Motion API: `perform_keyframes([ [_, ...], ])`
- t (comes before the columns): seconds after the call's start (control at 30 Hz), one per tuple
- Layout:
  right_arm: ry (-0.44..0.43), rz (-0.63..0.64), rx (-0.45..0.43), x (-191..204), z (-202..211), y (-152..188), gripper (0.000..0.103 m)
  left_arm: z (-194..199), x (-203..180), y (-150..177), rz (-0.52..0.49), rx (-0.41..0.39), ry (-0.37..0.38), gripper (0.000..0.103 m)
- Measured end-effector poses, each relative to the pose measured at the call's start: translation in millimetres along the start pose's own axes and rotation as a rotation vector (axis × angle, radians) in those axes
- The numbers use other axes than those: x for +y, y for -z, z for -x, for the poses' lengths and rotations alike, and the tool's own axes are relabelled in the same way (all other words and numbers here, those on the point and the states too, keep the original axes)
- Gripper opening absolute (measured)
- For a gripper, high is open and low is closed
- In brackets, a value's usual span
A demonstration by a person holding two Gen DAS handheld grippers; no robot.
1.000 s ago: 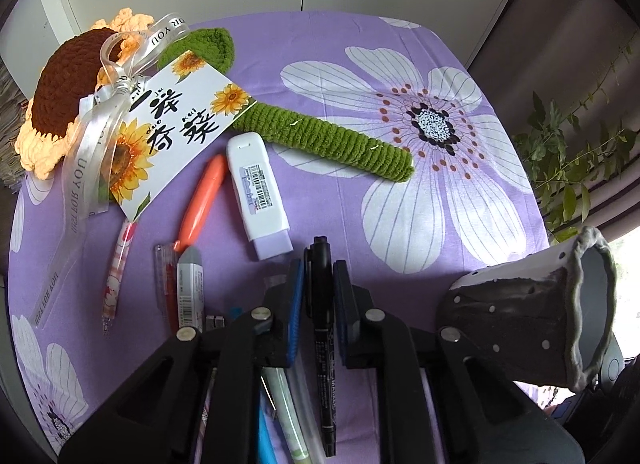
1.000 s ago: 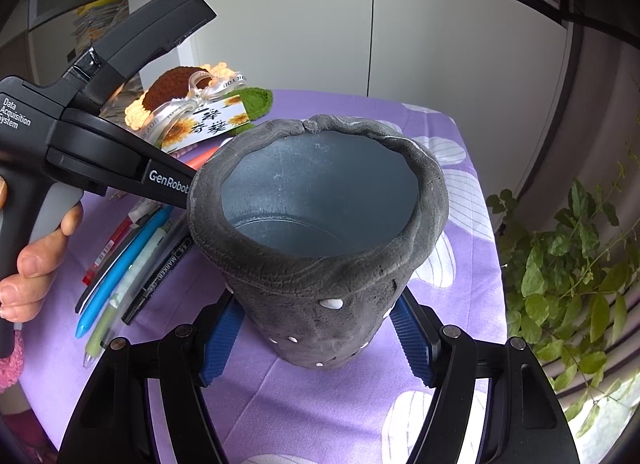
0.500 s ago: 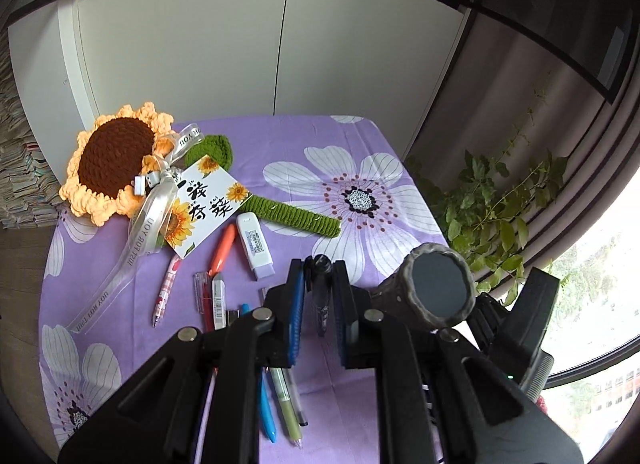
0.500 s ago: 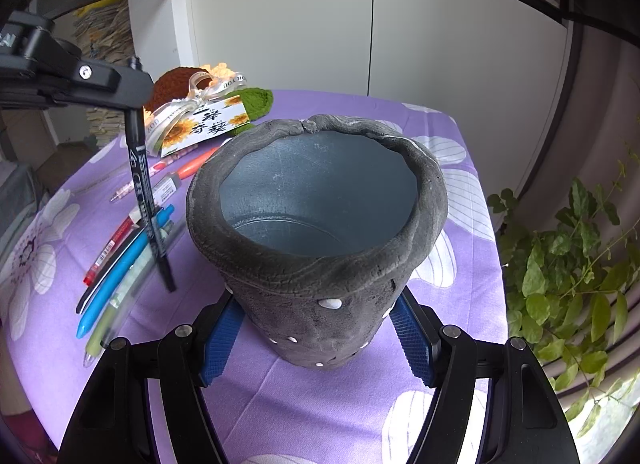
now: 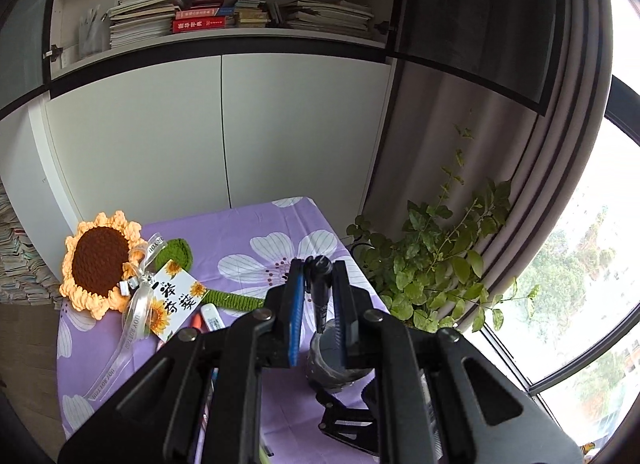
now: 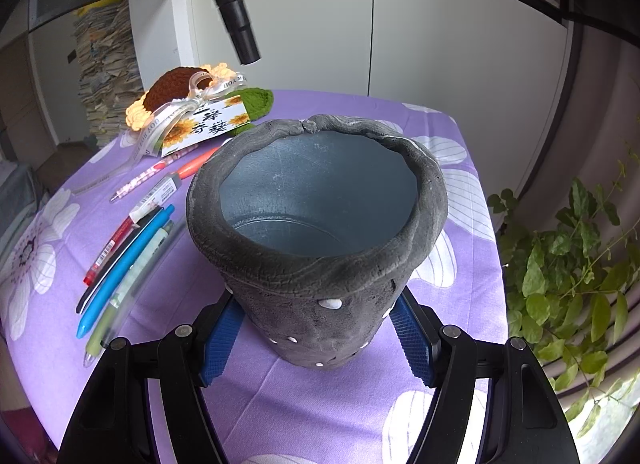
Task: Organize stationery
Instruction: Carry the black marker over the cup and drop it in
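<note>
Your left gripper (image 5: 316,284) pinches the black marker (image 6: 232,4) up high, and your right gripper (image 6: 316,340) hugs the gray pot (image 6: 320,224) (other pens lie left).

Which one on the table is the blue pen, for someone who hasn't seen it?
Start at the grey pot on the purple cloth. Left of it lies a row of pens; the blue pen is the solid bright blue one, between a black pen and a pale green one.
</note>
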State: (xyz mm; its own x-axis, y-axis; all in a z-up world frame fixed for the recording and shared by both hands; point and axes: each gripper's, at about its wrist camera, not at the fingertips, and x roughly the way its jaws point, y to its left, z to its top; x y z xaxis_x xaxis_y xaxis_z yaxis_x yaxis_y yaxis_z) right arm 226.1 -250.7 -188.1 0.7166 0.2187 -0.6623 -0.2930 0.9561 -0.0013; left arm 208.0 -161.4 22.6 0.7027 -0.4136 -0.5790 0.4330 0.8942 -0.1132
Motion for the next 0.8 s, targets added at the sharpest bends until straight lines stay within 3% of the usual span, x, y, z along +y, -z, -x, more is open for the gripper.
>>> perform_keyframes([
  [0.07,0.000,0.000,0.000,0,0,0,0.072,-8,-4,3,-0.006,0.027,0.022,0.012],
  [0.47,0.000,-0.001,0.000,1,0,0,0.072,-66,1,35,0.006,0.204,-0.007,0.012],
  [0.8,-0.002,-0.001,0.000,1,0,0,0.072,-78,2,45,0.001,0.252,-0.018,0.011],
])
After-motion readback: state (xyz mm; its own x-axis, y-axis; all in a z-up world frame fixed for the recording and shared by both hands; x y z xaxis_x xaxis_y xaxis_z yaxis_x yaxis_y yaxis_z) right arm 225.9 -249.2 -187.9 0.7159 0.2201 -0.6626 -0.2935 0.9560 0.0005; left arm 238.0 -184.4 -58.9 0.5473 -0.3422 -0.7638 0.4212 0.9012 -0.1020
